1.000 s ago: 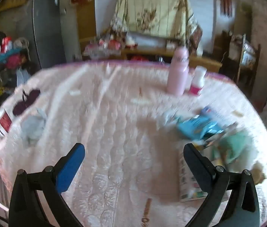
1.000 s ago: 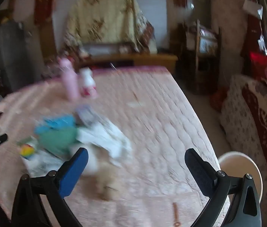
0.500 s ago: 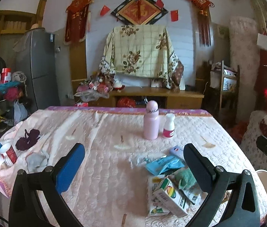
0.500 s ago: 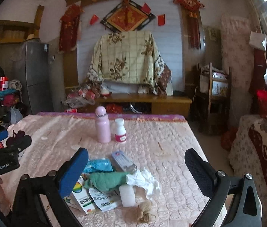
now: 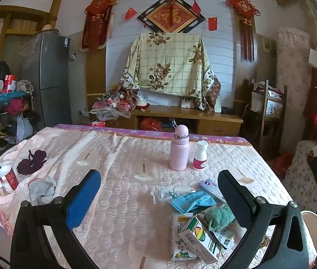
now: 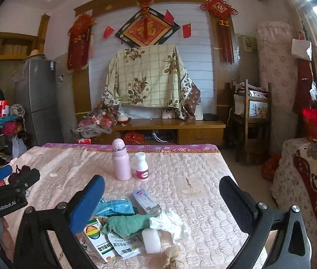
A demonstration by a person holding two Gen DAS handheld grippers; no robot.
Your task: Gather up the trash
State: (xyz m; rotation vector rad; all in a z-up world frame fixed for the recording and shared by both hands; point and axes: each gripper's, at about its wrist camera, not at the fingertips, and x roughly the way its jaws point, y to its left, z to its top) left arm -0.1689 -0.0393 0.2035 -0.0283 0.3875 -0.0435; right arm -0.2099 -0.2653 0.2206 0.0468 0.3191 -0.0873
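A pile of trash lies on the pink quilted table: a blue wrapper, a green rag, a rainbow-printed carton, a flat medicine box, crumpled white tissue, a white bottle lying down and a tan wad. My left gripper is open and empty, just left of the pile. My right gripper is open and empty, above the pile.
A pink flask and a small white bottle stand upright at mid-table. A grey rag, a dark cloth and a red cup lie at the left edge. A white bin stands on the floor right of the table.
Both cameras tilted up and pulled back from the table and have steadied; the blur is gone. Both grippers stay open and empty.
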